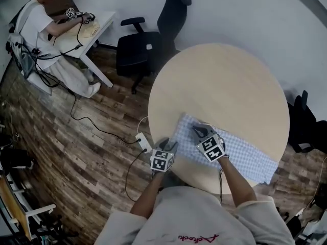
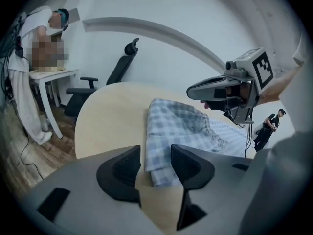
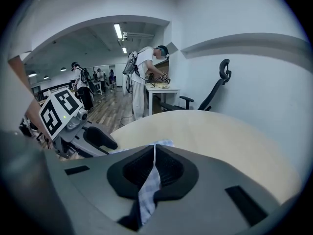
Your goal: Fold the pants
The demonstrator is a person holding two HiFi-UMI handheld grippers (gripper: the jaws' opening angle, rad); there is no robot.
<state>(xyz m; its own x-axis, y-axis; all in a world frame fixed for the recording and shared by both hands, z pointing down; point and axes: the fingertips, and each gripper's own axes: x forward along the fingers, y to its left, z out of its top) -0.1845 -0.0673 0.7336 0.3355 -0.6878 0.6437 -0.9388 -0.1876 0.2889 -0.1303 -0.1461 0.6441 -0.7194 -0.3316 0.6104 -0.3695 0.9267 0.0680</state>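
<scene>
On near-right part of round wooden table (image 1: 219, 80): blue-white checked pants (image 1: 240, 154), laid flat, stretching from approx. mid-near out to the right rim. Over the pants' left end: R gripper (image 1: 200, 131), pointing down and away, jaws pressed together on a fold of the cloth (thin strip of check fabric squeezed betw. the pads and hanging below them in the right gripper view). Just left of the pants, by table's near-left rim: L gripper (image 1: 169, 144), jaws spread wide, nothing pinched; folded corner of pants seen through the gap in the left gripper view, pads not touching it. Both grippers side by side, near each other, not touching. Rest of tabletop bare, light wood. Beyond the table at far left: black office chair (image 1: 148, 40) on wood-plank floor (image 1: 76, 137). Further left: white desk (image 1: 89, 32) w/ a person (image 1: 41, 24) bent over it. On floor near table's left rim: white power strip (image 1: 144, 143) w/ black cable.
</scene>
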